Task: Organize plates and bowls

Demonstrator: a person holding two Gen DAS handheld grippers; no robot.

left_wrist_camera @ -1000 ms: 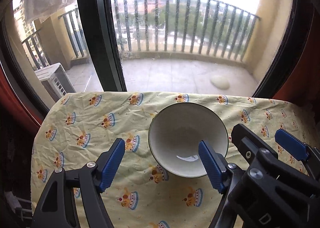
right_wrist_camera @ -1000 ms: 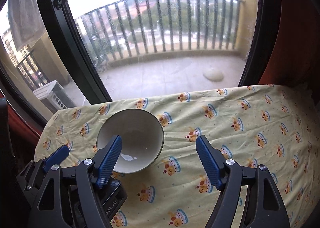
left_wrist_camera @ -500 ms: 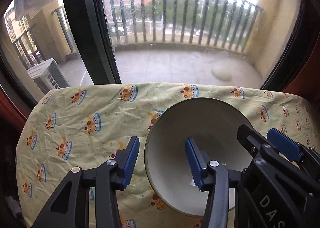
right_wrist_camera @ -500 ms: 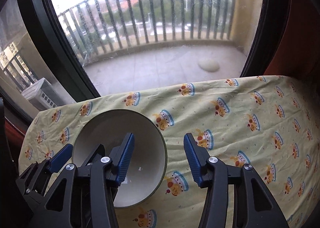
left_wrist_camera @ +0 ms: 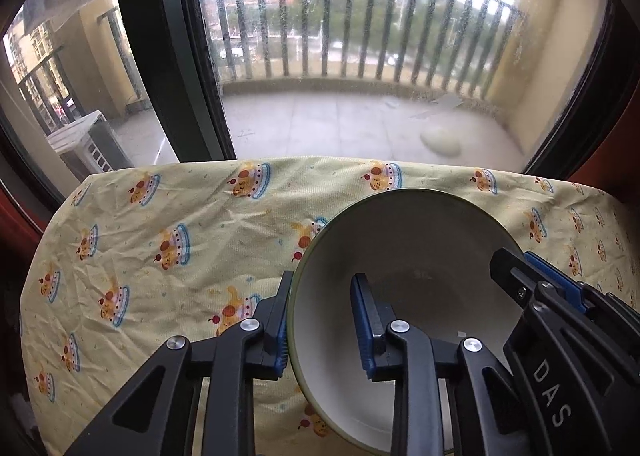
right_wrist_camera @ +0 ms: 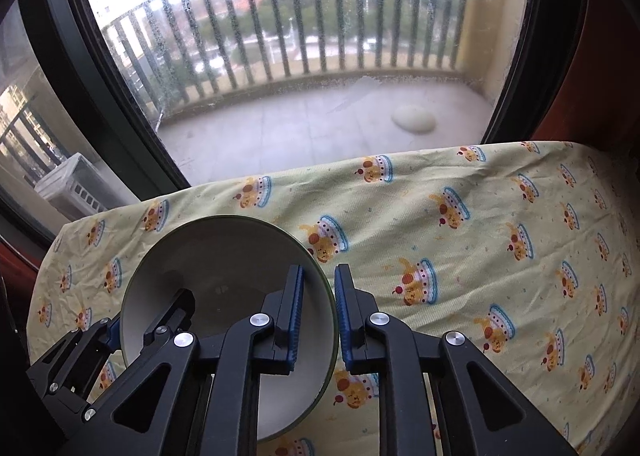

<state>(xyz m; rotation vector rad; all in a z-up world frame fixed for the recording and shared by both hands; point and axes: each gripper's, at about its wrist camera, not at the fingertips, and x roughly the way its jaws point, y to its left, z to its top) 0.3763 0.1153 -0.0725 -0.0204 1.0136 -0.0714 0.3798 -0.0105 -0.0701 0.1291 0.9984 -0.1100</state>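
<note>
A white bowl (left_wrist_camera: 416, 256) with a green rim sits on the yellow patterned cloth (left_wrist_camera: 180, 236). My left gripper (left_wrist_camera: 322, 320) straddles its left rim, one blue pad outside against the wall, one inside with a gap. The right gripper shows at the bowl's right rim in this view (left_wrist_camera: 536, 280). In the right wrist view the bowl (right_wrist_camera: 224, 264) is at lower left and my right gripper (right_wrist_camera: 318, 312) is closed tight on its right rim, one pad inside, one outside. The left gripper shows at the bowl's left side there (right_wrist_camera: 132, 332).
The cloth-covered table (right_wrist_camera: 500, 236) ends at a large window with a black frame (left_wrist_camera: 168, 55). A balcony with railings lies beyond. The cloth stretches to the right of the bowl in the right wrist view.
Both grippers moved forward onto the bowl and narrowed from wide open. The right one has clamped the right rim; the left one has closed in around the left rim.
</note>
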